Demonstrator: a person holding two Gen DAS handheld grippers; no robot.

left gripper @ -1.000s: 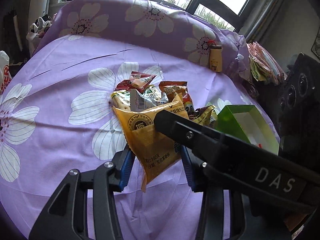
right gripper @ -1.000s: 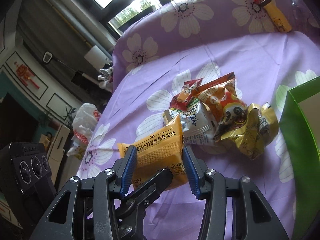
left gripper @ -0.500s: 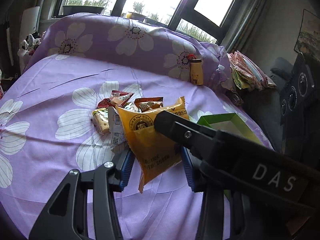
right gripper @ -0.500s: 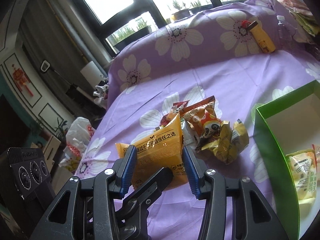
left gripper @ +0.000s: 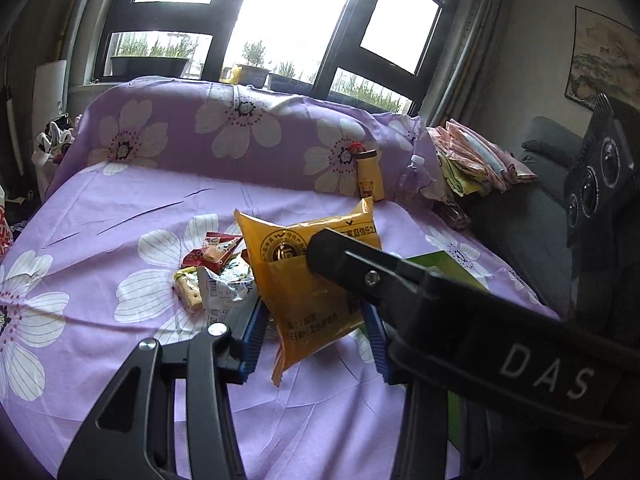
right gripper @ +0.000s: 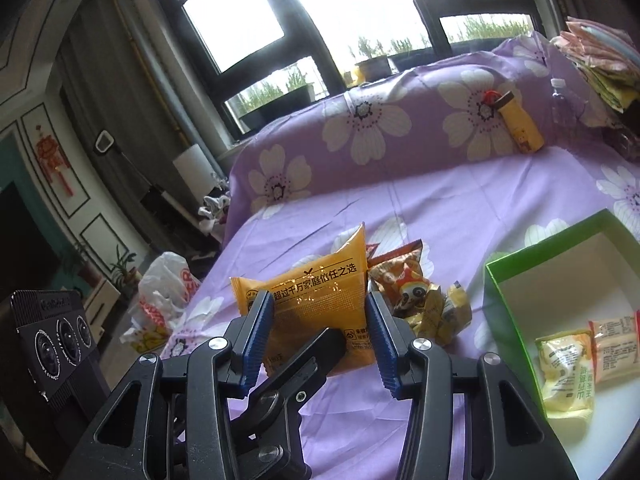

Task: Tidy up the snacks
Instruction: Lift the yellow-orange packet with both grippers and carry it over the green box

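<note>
An orange snack packet (left gripper: pixel 304 296) hangs lifted above the purple floral cloth (left gripper: pixel 100 240). My left gripper (left gripper: pixel 312 320) is shut on its sides with both blue pads. My right gripper (right gripper: pixel 318 320) is shut on the same packet (right gripper: pixel 316 300) from the other direction. Its black finger (left gripper: pixel 360 272) crosses the packet in the left wrist view. Several loose snack packets (right gripper: pixel 416 292) lie in a pile just behind; the left wrist view shows that pile (left gripper: pixel 216 272) too. A green box (right gripper: pixel 504 312) with a white inside stands to the right, holding two pale packets (right gripper: pixel 568 368).
A yellow bottle (left gripper: pixel 370 178) and a clear plastic bottle (left gripper: pixel 412 178) stand against the cloth-covered backrest. Folded cloths (left gripper: pixel 476 156) are stacked at the far right. A white plastic bag (right gripper: pixel 168 296) sits beyond the cloth's left edge.
Both grippers have risen together with the orange packet, lifting it off the snack pile. The views have tilted up, and the inside of the green box has come into sight.
</note>
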